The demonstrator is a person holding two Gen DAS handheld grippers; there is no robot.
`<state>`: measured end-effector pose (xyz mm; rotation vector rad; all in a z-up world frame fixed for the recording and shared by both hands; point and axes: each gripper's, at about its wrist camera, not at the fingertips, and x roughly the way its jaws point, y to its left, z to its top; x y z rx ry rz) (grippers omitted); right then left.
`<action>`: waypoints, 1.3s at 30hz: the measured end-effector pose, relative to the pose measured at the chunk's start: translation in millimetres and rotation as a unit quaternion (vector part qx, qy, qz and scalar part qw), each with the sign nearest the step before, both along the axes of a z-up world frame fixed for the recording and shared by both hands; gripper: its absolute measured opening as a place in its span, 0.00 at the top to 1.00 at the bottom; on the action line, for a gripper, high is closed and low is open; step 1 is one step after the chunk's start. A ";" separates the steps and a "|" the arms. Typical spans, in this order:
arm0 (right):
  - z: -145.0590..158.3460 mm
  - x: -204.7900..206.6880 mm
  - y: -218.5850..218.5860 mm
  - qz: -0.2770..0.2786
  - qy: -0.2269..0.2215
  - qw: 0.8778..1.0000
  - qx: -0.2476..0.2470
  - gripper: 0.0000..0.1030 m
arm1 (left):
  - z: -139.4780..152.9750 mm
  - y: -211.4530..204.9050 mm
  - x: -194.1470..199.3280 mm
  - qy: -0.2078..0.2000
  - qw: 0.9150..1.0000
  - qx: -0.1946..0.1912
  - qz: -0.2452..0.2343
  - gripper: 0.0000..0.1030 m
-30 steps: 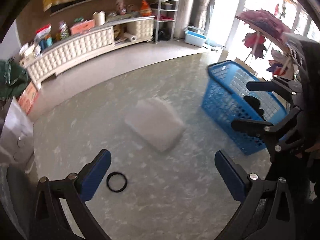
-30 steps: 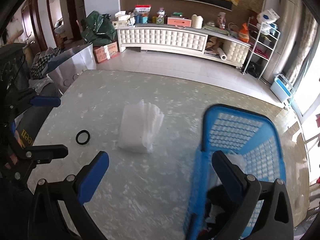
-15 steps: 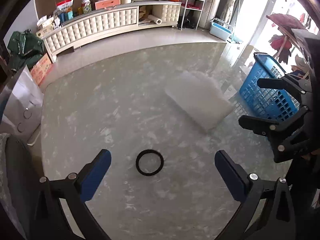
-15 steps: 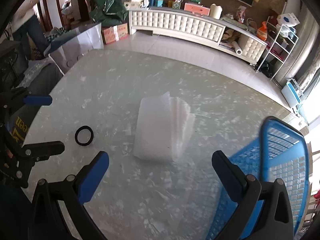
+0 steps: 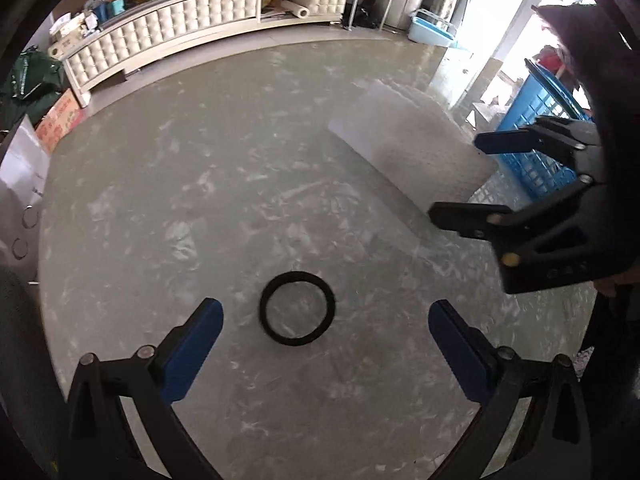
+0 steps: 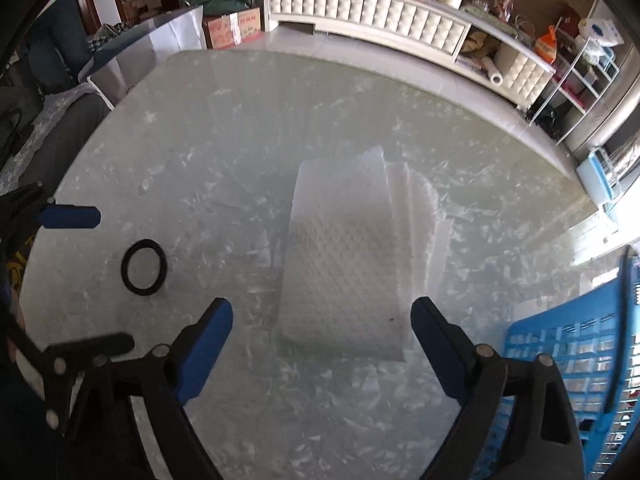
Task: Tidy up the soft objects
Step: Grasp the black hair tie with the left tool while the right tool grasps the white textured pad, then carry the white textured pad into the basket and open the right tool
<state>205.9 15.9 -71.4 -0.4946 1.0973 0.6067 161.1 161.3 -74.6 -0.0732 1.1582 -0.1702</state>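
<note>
Moved since a second ago: your left gripper (image 5: 325,322) has swung off the basket (image 5: 538,136) and now frames the black ring (image 5: 297,308) on the table (image 5: 160,200), jaws wide, nothing held. Your right gripper (image 6: 322,322), likewise open and empty, now faces the white foam stack (image 6: 352,264) left of the basket (ring further left). Judgement: both pickups lined up; neither item binned yet.

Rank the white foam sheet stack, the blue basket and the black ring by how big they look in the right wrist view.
1. White foam sheet stack, largest as it looks.
2. Blue basket, partly cut off by the frame edge, so its full size against the stack is unsure.
3. Black ring, clearly smallest.
</note>
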 end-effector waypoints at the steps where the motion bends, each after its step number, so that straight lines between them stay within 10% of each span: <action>1: -3.1 2.0 0.9 -0.002 0.003 1.000 -0.001 0.13 | -4.0 -1.6 1.7 0.003 1.000 0.003 0.001 0.09; 17: -27.2 13.0 3.8 -0.007 0.008 1.000 -0.028 0.35 | -18.8 3.4 14.0 0.026 0.999 0.012 0.015 0.90; 39: -9.2 -4.7 -3.7 -0.017 -0.006 1.000 0.003 0.81 | 3.4 16.2 5.2 0.012 1.000 0.004 0.027 1.00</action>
